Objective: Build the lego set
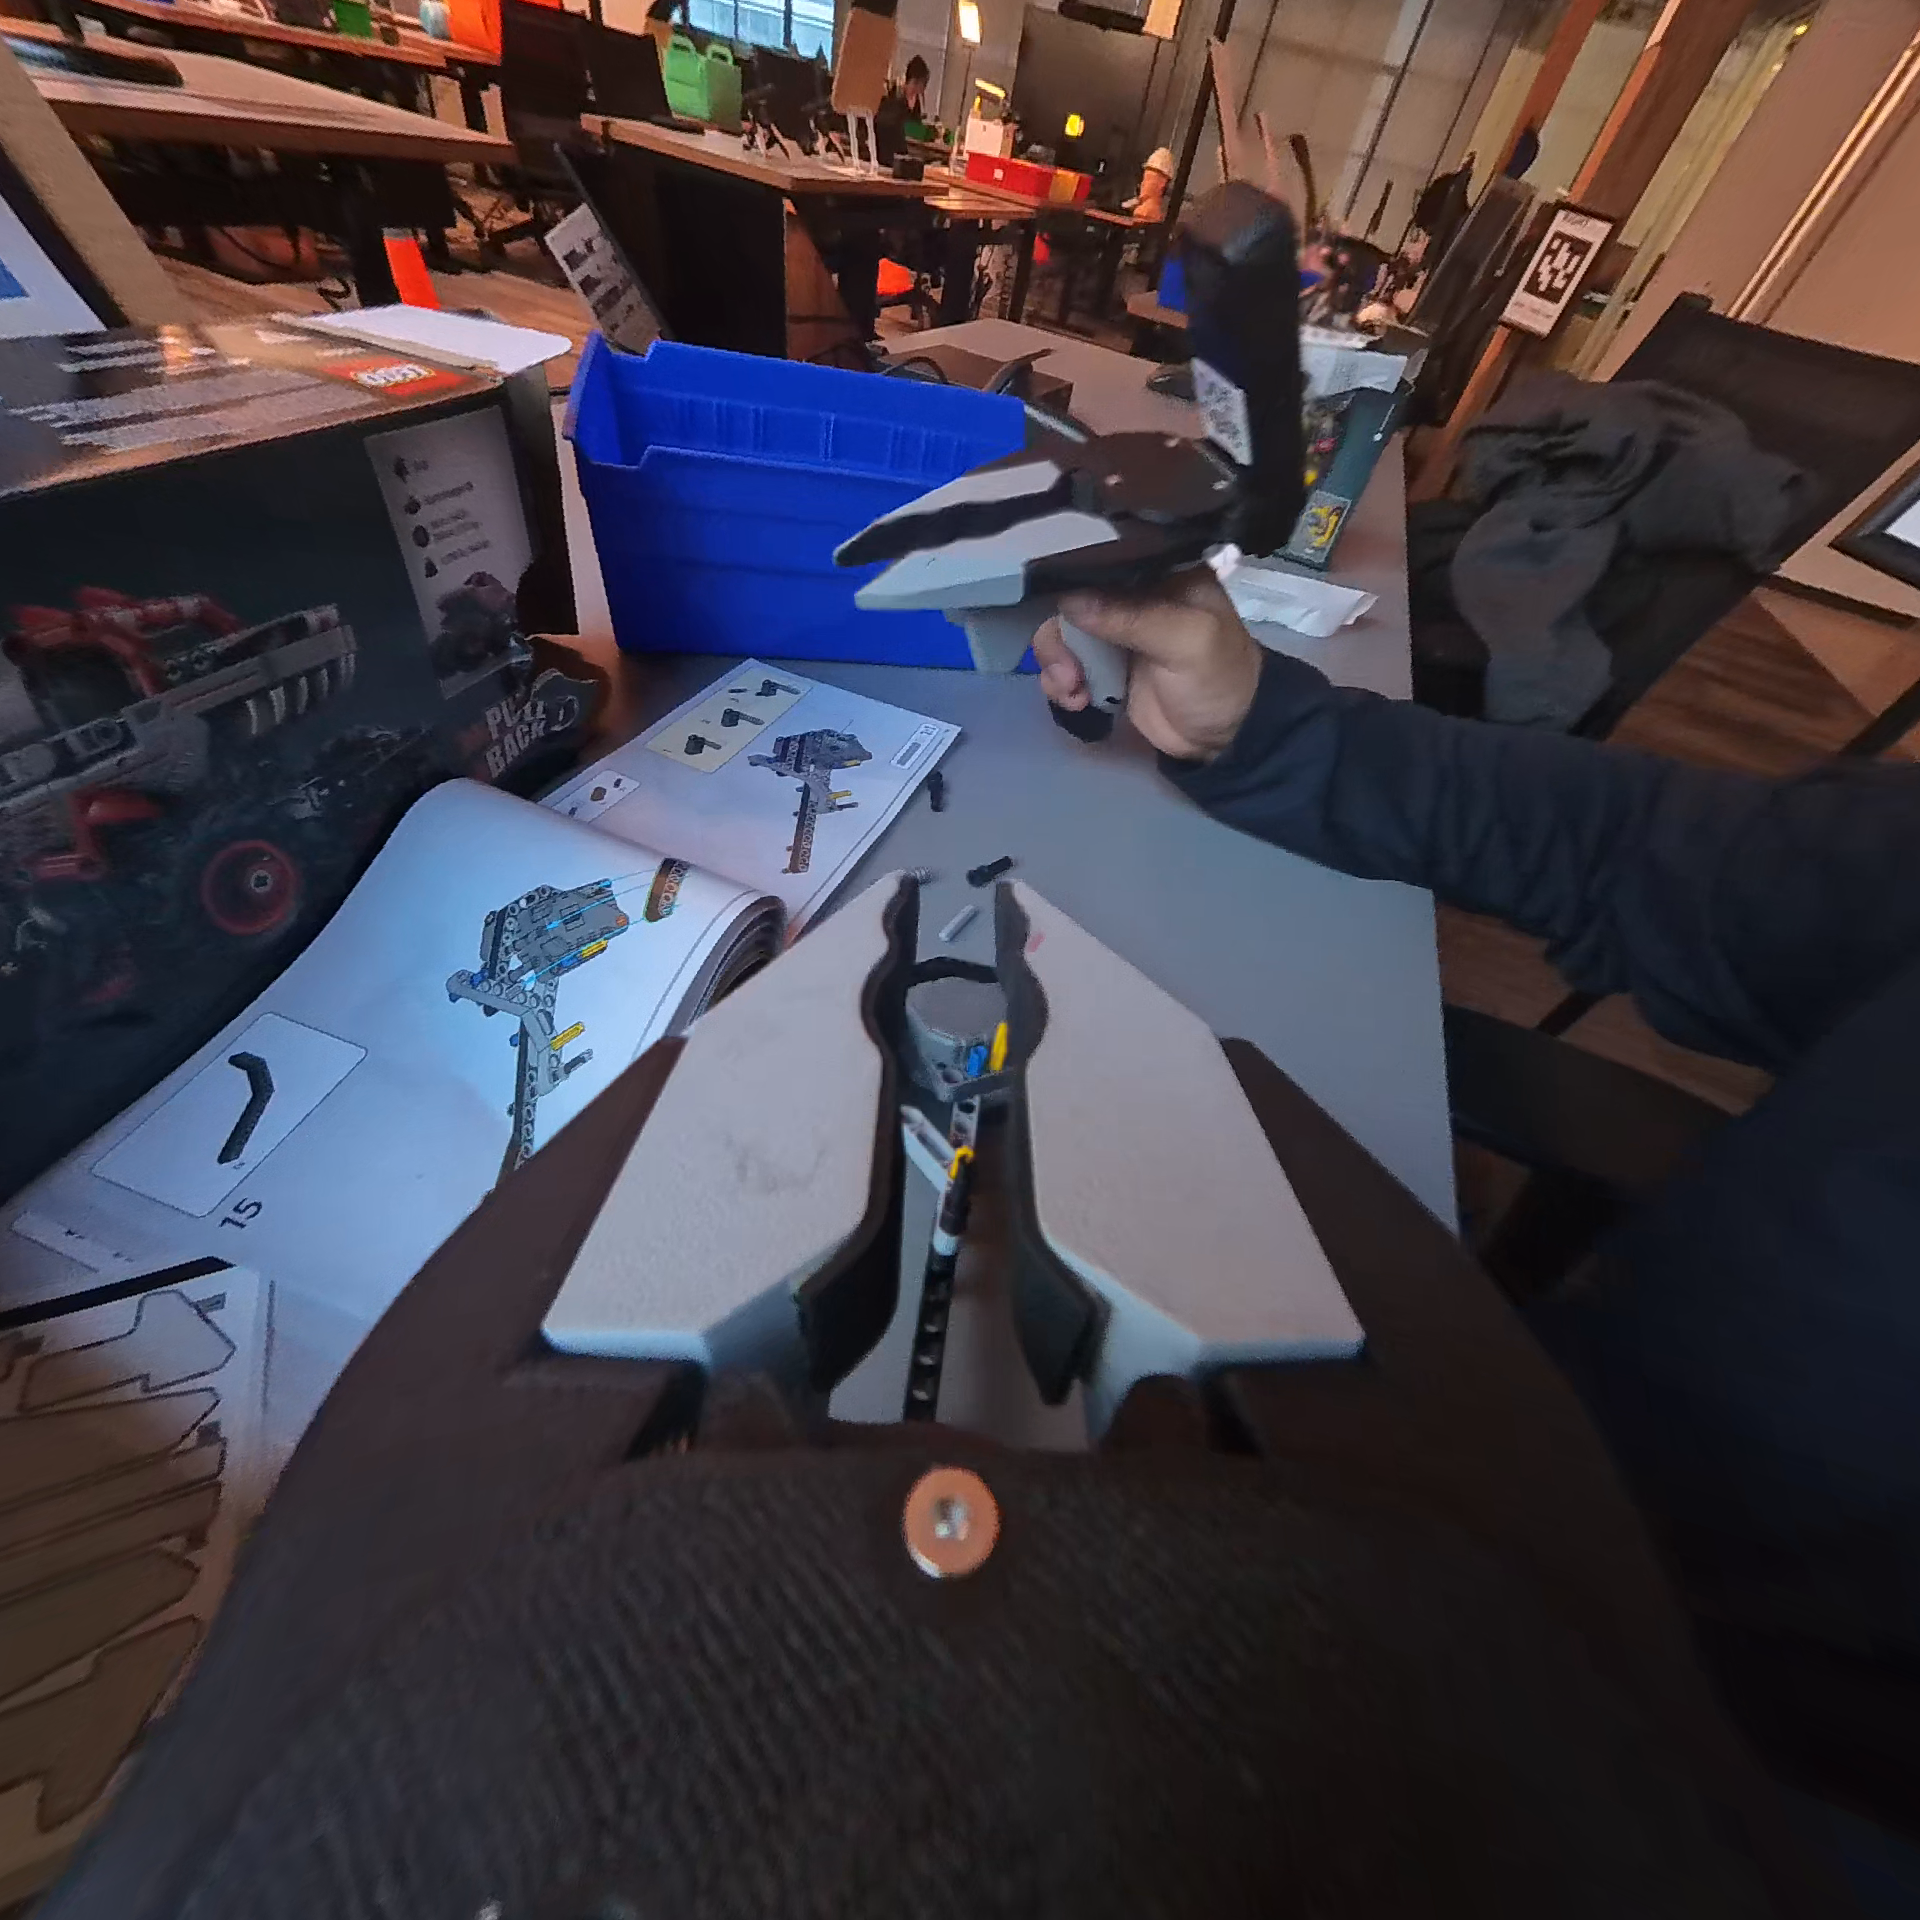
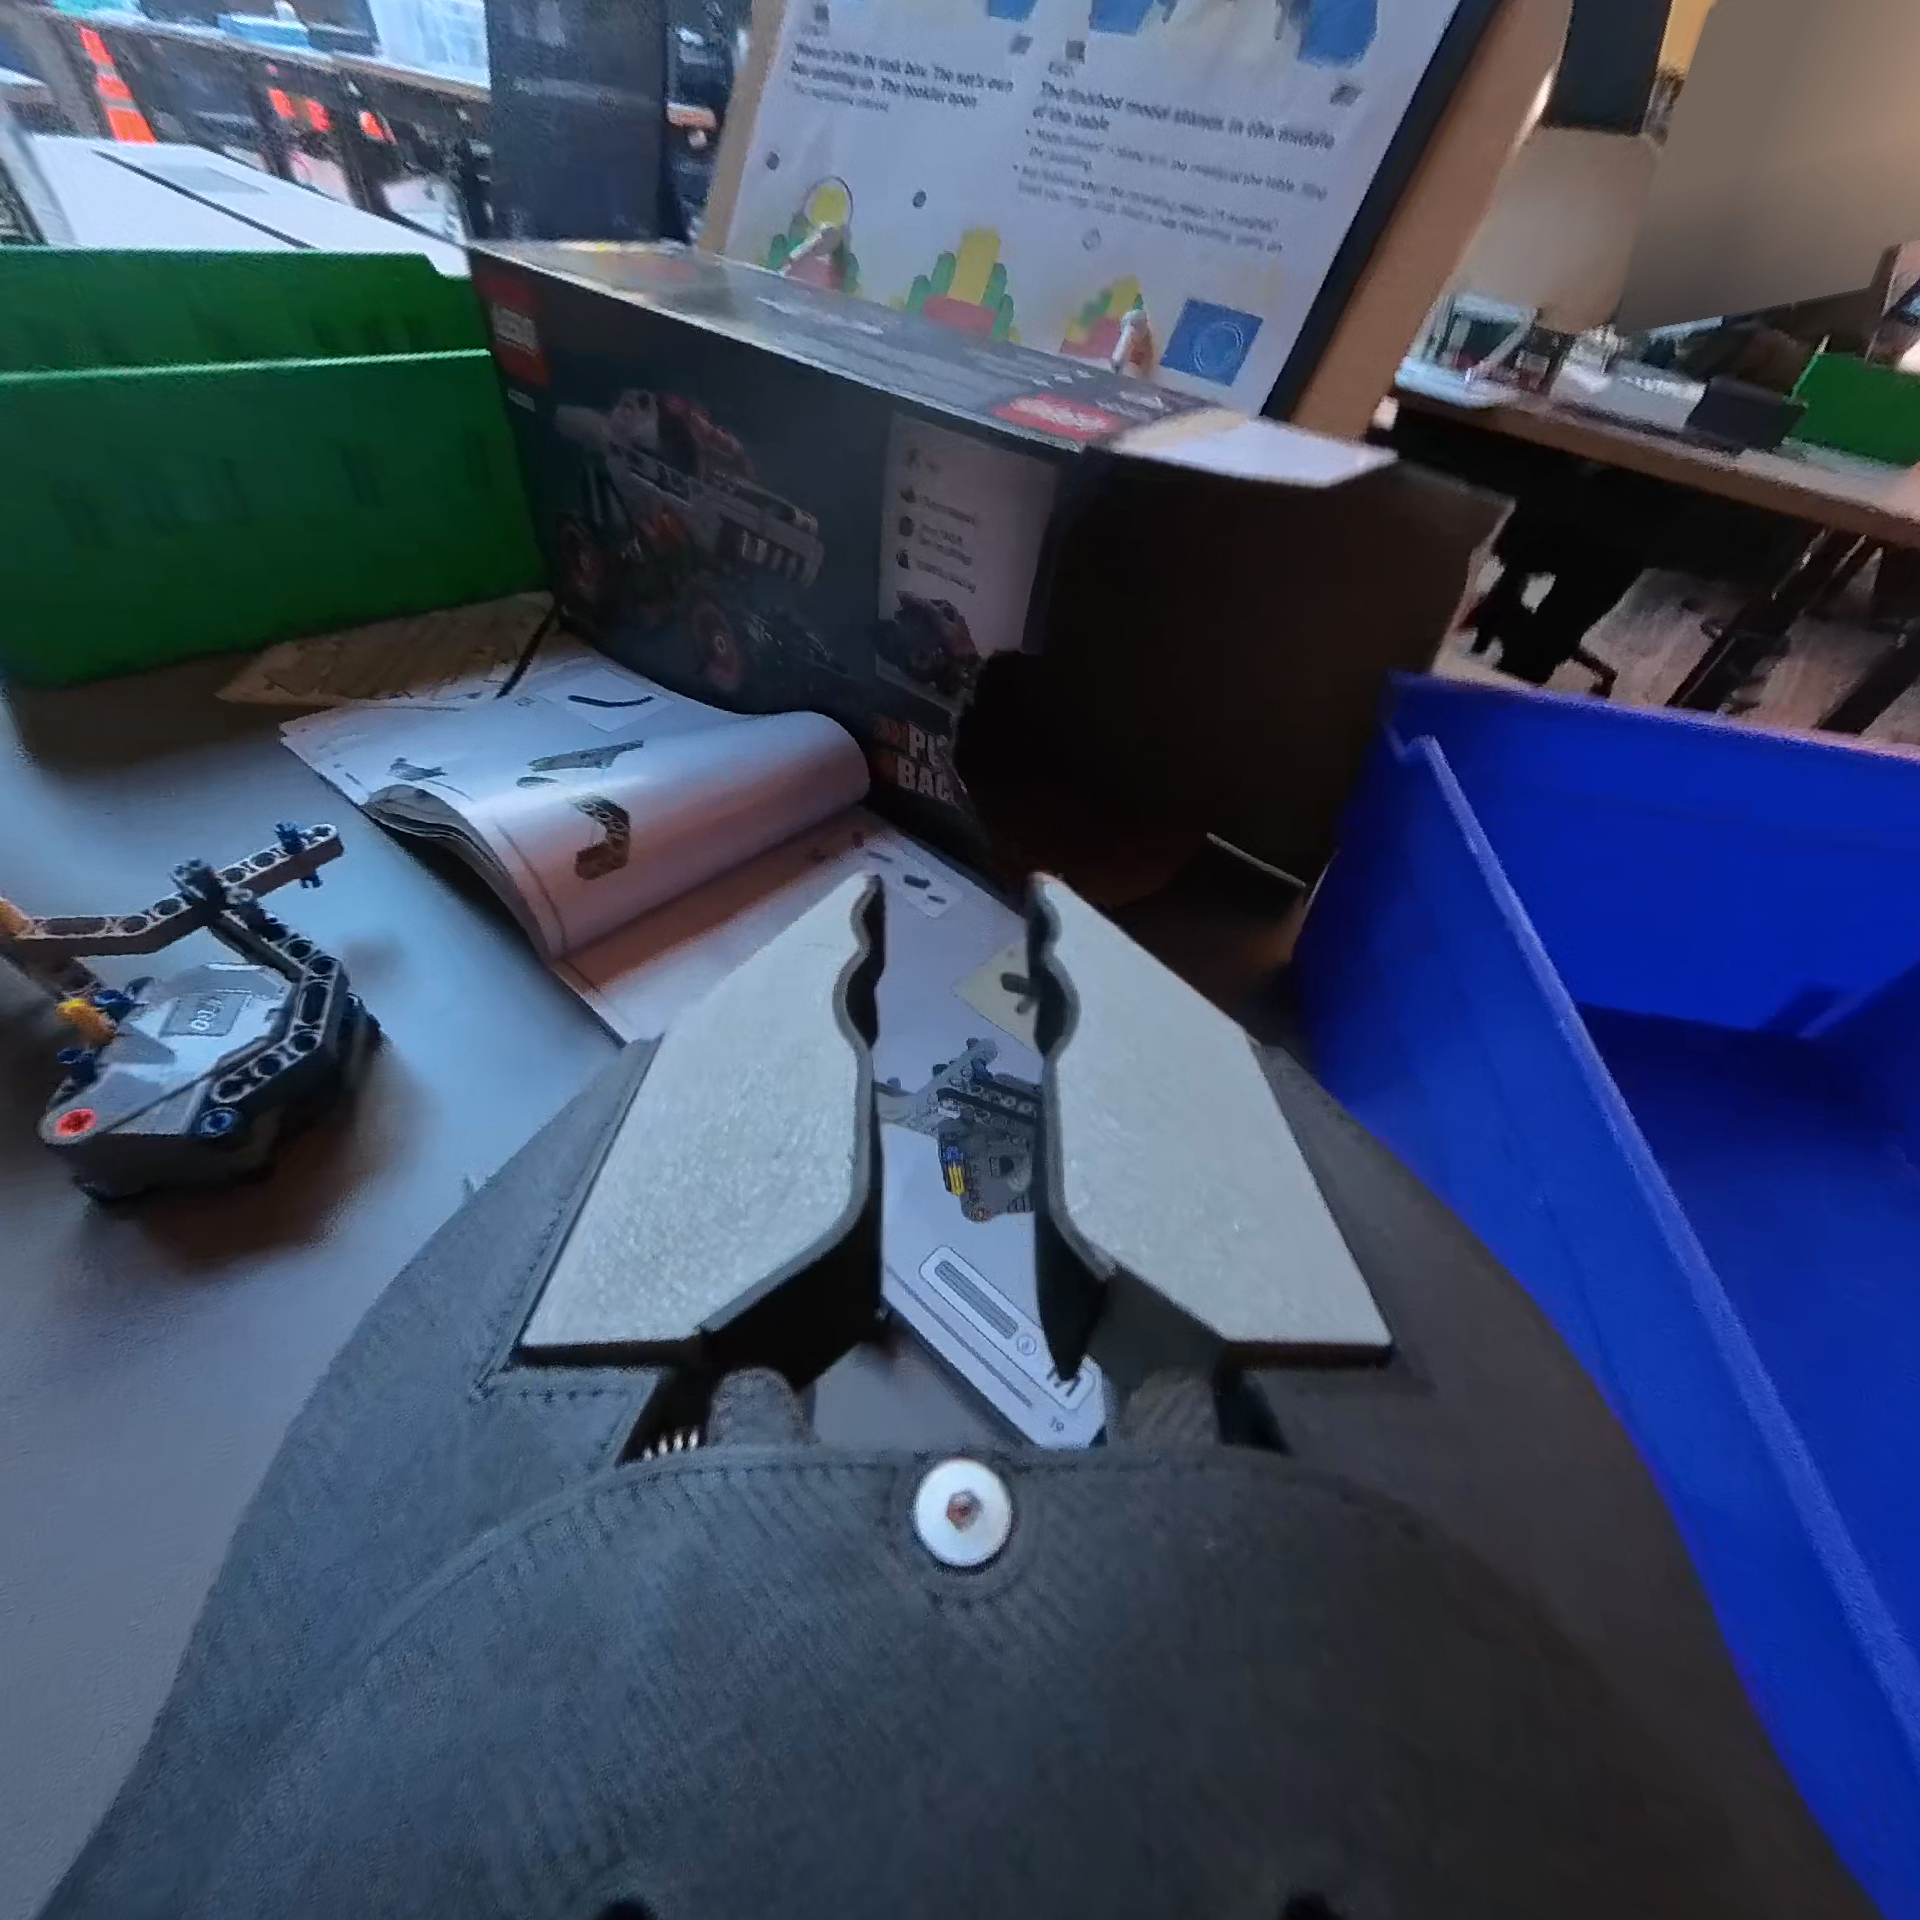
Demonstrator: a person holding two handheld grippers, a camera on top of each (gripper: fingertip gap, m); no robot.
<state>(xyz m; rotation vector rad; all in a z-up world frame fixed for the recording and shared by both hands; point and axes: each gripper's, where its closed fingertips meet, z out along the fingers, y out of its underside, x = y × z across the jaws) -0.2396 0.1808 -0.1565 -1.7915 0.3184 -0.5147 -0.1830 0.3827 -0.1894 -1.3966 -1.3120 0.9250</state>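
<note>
Underneath, grey table (image 1: 1195, 914); both hand-held grippers apart, workshop desks (image 1: 790, 171) behind.

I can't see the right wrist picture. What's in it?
The right tongs hang open and empty above an open instruction booklet on a grey table. A half-built black and grey lego model sits on the left, a blue bin on the right. The dark lego box and a green bin stand behind.
</note>
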